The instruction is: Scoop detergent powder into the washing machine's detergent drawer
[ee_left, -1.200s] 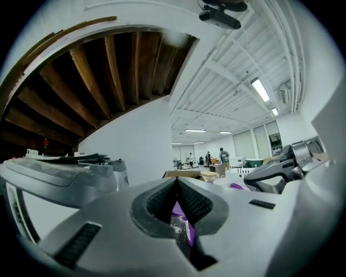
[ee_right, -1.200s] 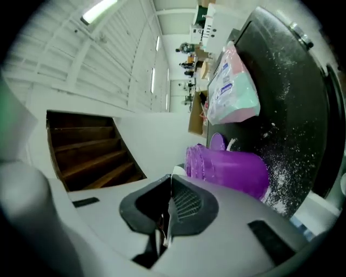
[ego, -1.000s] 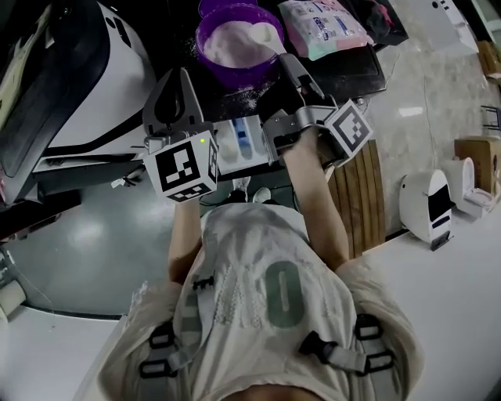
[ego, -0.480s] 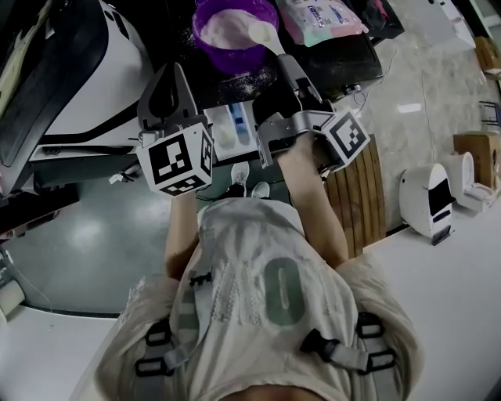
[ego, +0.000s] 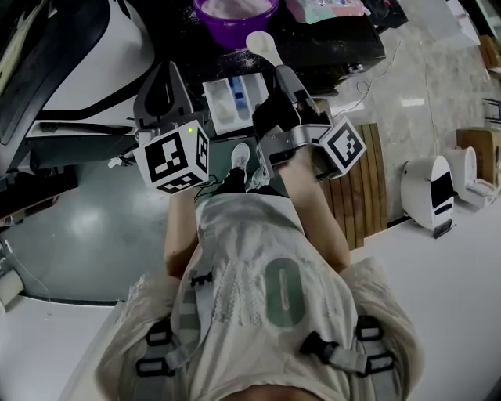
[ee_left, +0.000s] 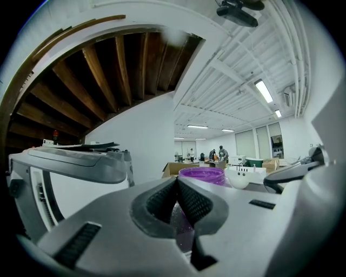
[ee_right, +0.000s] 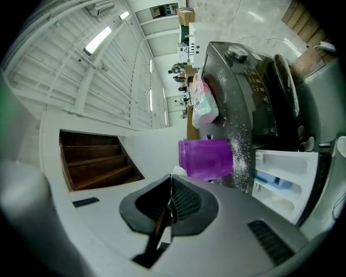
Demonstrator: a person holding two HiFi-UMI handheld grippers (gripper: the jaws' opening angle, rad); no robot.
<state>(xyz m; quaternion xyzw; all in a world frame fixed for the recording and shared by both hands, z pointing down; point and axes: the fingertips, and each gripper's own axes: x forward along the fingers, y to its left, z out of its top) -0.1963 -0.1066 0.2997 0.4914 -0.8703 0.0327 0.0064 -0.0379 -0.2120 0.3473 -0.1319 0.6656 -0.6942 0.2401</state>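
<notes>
The purple bowl (ego: 233, 14) holds white powder (ego: 235, 6), but the upper edge of the head view cuts it off. The open white drawer (ego: 255, 88) has several compartments. One carries a blue insert, and what lies in the others is hard to make out. The right gripper (ego: 280, 72) has its jaws clenched on the thin handle of the white scoop (ego: 261, 43), which hangs between bowl and drawer. Its oval head looks full, though white on white is unclear. The left gripper (ego: 167, 70) has its jaws pressed together on nothing, beside the drawer. Powder grains speckle the glossy black machine top (ego: 329, 47). A soft pouch (ego: 325, 8) is partly cut off.
</notes>
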